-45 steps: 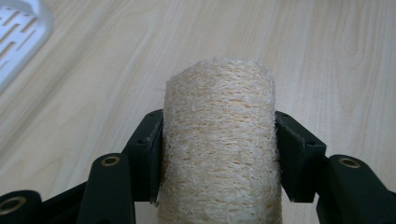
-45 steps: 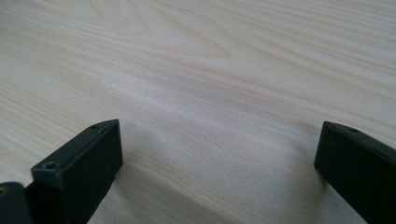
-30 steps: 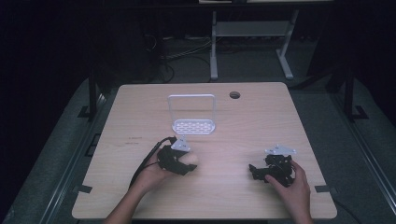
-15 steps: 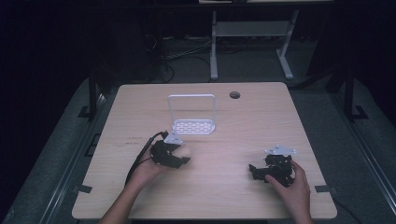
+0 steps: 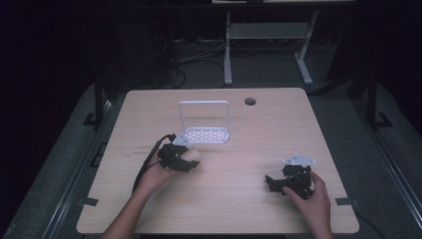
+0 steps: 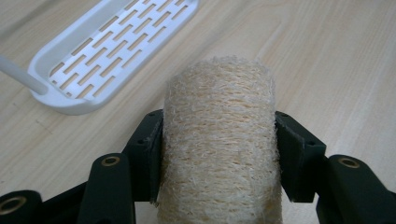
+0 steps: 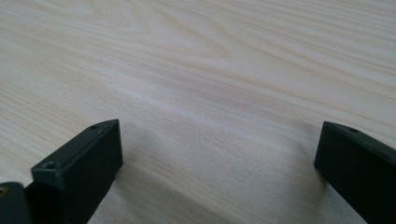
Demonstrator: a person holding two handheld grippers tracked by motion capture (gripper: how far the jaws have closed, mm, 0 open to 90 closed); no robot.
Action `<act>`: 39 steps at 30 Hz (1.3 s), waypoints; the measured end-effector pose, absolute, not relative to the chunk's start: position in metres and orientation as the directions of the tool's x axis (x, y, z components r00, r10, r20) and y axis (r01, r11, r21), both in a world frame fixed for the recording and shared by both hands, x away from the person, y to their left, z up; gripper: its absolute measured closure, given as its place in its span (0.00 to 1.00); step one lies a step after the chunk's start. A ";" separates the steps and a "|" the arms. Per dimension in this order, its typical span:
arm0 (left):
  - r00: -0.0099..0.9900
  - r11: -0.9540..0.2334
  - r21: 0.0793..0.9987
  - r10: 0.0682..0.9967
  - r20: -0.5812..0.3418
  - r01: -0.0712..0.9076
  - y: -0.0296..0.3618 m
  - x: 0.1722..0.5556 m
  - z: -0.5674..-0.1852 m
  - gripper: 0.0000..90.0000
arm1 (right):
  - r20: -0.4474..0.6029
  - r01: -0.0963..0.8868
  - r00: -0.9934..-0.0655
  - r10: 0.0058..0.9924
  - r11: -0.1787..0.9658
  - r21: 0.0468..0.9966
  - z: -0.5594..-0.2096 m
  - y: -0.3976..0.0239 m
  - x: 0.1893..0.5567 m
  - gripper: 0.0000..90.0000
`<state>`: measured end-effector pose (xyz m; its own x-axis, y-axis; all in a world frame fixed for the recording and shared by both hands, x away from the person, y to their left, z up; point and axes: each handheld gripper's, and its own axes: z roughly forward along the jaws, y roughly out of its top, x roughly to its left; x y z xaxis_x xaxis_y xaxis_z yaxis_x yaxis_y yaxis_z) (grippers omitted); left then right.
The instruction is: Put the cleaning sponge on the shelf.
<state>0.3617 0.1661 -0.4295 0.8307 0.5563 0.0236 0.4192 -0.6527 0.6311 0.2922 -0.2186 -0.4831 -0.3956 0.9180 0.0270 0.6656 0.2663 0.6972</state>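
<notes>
- High view: noted left gripper [image 5: 185, 163] beside white slotted rack [image 5: 205, 134] on the wooden table [image 5: 259, 129], clamped on a loofah roll [image 5: 192, 159]; right gripper [image 5: 278, 183] near the front right, well apart.
- Left gripper view: found loofah roll [image 6: 219, 144] squeezed between both jaws, rack tray [image 6: 116, 46] just ahead. Judged soft fibre liable to slip or snag the rim.
- Right gripper view: recorded jaws spread wide, empty, over bare table [image 7: 210, 84]; no support available if roll dropped.

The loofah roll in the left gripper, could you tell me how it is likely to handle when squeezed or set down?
The loofah roll looks fibrous, so probably light, slightly springy and grippy between the left gripper jaws. Being cylindrical, it might roll if laid sideways.
</notes>
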 end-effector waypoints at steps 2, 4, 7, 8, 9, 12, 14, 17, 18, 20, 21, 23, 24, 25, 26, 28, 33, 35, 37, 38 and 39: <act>0.826 -0.643 0.636 0.564 0.016 0.426 0.167 0.364 -0.429 0.46 | 0.027 0.665 -0.396 0.918 0.266 0.697 -0.483 -0.219 0.292 0.01; 0.824 -0.645 0.631 0.566 0.017 0.431 0.168 0.365 -0.430 0.46 | 0.027 0.666 -0.396 0.918 0.266 0.697 -0.483 -0.219 0.292 0.01; 0.820 -0.638 0.635 0.572 0.013 0.435 0.169 0.368 -0.429 0.46 | 0.027 0.666 -0.396 0.918 0.266 0.697 -0.483 -0.219 0.292 0.01; 0.820 -0.638 0.636 0.573 0.015 0.434 0.168 0.369 -0.428 0.46 | 0.027 0.665 -0.396 0.918 0.266 0.697 -0.483 -0.219 0.292 0.01; 0.818 -0.634 0.639 0.575 0.014 0.435 0.168 0.371 -0.427 0.46 | 0.026 0.665 -0.397 0.918 0.268 0.698 -0.483 -0.219 0.292 0.01; 0.818 -0.635 0.639 0.575 0.018 0.433 0.167 0.373 -0.425 0.46 | 0.026 0.664 -0.397 0.917 0.268 0.698 -0.483 -0.219 0.292 0.01; 0.816 -0.632 0.641 0.578 0.016 0.436 0.166 0.378 -0.423 0.46 | 0.027 0.666 -0.395 0.918 0.266 0.697 -0.483 -0.218 0.292 0.01; 0.815 -0.631 0.641 0.579 0.015 0.436 0.164 0.382 -0.421 0.46 | 0.027 0.666 -0.395 0.918 0.266 0.697 -0.483 -0.218 0.292 0.01; 0.815 -0.628 0.646 0.580 0.017 0.433 0.163 0.384 -0.421 0.46 | 0.028 0.666 -0.395 0.918 0.266 0.697 -0.483 -0.218 0.292 0.01; 0.817 -0.634 0.641 0.576 0.017 0.433 0.163 0.385 -0.420 0.46 | 0.027 0.666 -0.395 0.918 0.266 0.697 -0.483 -0.218 0.292 0.01; 0.817 -0.630 0.647 0.576 0.017 0.430 0.161 0.388 -0.419 0.46 | 0.027 0.665 -0.396 0.918 0.266 0.697 -0.483 -0.219 0.292 0.01; 0.817 -0.631 0.645 0.576 0.020 0.430 0.159 0.390 -0.418 0.46 | 0.027 0.665 -0.396 0.918 0.267 0.697 -0.483 -0.219 0.292 0.01; 0.817 -0.631 0.645 0.576 0.016 0.432 0.159 0.391 -0.417 0.46 | 0.027 0.665 -0.396 0.918 0.266 0.697 -0.483 -0.219 0.292 0.01; 0.818 -0.630 0.648 0.575 0.019 0.428 0.158 0.392 -0.417 0.46 | 0.027 0.665 -0.396 0.918 0.267 0.697 -0.483 -0.219 0.292 0.01; 0.817 -0.629 0.648 0.577 0.017 0.431 0.157 0.393 -0.417 0.46 | 0.028 0.666 -0.395 0.918 0.265 0.697 -0.483 -0.218 0.292 0.01; 0.818 -0.628 0.648 0.575 0.015 0.430 0.155 0.396 -0.416 0.46 | 0.026 0.665 -0.397 0.918 0.267 0.698 -0.483 -0.219 0.292 0.01; 0.819 -0.626 0.653 0.573 0.015 0.426 0.150 0.401 -0.415 0.46 | 0.026 0.665 -0.397 0.918 0.267 0.697 -0.483 -0.219 0.292 0.01; 0.822 -0.626 0.655 0.570 0.015 0.423 0.147 0.403 -0.414 0.46 | 0.027 0.665 -0.397 0.917 0.267 0.698 -0.483 -0.219 0.292 0.01; 0.822 -0.626 0.654 0.570 0.012 0.425 0.146 0.404 -0.414 0.46 | 0.027 0.665 -0.396 0.918 0.267 0.697 -0.483 -0.219 0.292 0.01; 0.822 -0.626 0.655 0.569 0.014 0.422 0.145 0.405 -0.414 0.46 | 0.027 0.665 -0.396 0.918 0.267 0.698 -0.483 -0.219 0.292 0.01; 0.821 -0.623 0.659 0.570 0.014 0.421 0.143 0.407 -0.414 0.46 | 0.026 0.664 -0.397 0.917 0.268 0.698 -0.483 -0.219 0.292 0.01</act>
